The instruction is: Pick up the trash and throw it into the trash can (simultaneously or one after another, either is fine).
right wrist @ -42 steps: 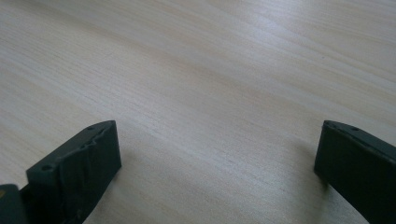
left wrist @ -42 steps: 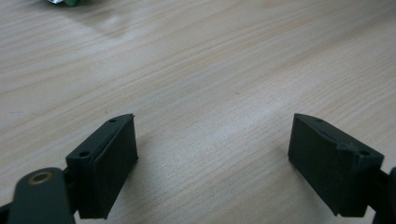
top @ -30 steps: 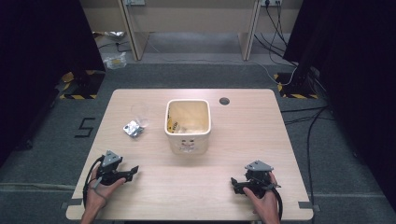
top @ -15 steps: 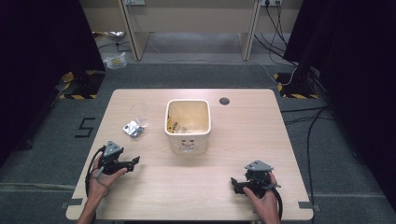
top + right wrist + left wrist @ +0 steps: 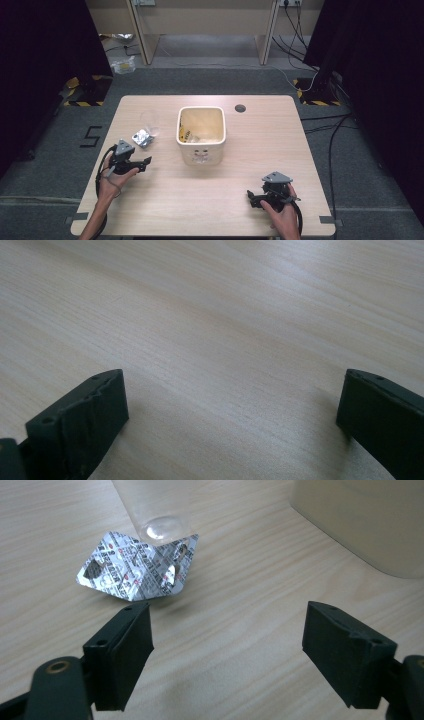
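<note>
Foil blister pack [image 5: 137,572], crumpled and folded, lay on the wooden table [image 5: 210,195] in the upper left of the left gripper view, just ahead of my left gripper [image 5: 227,645]. Jaws stood wide apart, nothing between them. In the high view the pack [image 5: 142,137] sat left of centre, near the cream bin [image 5: 201,134], with a clear plastic cup [image 5: 150,121] touching or just behind it; I could not tell which. My right gripper [image 5: 256,196] rested low at the lower right of that view, well apart from everything, jaws likewise spread over bare wood.

Judged step: approach to pick up the pack, bin the likely destination.

Risks noted:
- Pack lay thin and partly flat; jaws closing too high would likely skate over the foil or push it away.
- Its raised fold offered the best bite; missing it might flatten the pack further.
- Cup stood close behind; overshooting forward could knock it over.
- Pack sat left of the jaw gap, so closing without re-centring would probably catch a corner only.
</note>
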Demonstrator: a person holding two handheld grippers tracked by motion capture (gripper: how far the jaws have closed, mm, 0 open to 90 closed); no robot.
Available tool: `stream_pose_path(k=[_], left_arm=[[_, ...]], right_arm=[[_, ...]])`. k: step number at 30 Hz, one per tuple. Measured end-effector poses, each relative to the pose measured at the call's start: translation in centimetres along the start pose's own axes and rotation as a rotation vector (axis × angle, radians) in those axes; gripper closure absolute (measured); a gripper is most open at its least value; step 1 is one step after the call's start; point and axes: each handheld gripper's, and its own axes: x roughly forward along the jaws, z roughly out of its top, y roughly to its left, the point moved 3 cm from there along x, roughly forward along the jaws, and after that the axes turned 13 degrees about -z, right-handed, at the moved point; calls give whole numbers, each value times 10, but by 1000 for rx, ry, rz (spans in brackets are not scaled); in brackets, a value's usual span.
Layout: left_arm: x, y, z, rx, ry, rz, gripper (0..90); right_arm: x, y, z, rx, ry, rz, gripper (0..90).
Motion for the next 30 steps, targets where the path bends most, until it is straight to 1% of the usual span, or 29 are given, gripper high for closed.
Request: stream_pose_path(k=[6,9,13,16,20,24,27,30], left_arm=[[8,4,4,16,20,10,207],[13,11,7,8,23,20,209],[17,15,10,6,24,23,215],[20,18,13,12,29,25,218],[24,24,18,18,38,43,225],[26,28,21,25,46,45,245],[29,30,23,18,48,38,260],[32,33,24,22,49,46,269]], right_arm=[[0,0,0,0,0,0,2],[0,0,0,-1,0,1,2],[0,0,0,-3,-1,1,2],[0,0,0,-3,-1,1,2],[0,0,0,-3,-1,2,2],[0,0,0,-2,0,3,2],[1,0,0,-4,-1,3,2],[1,0,0,-3,-1,3,2]])
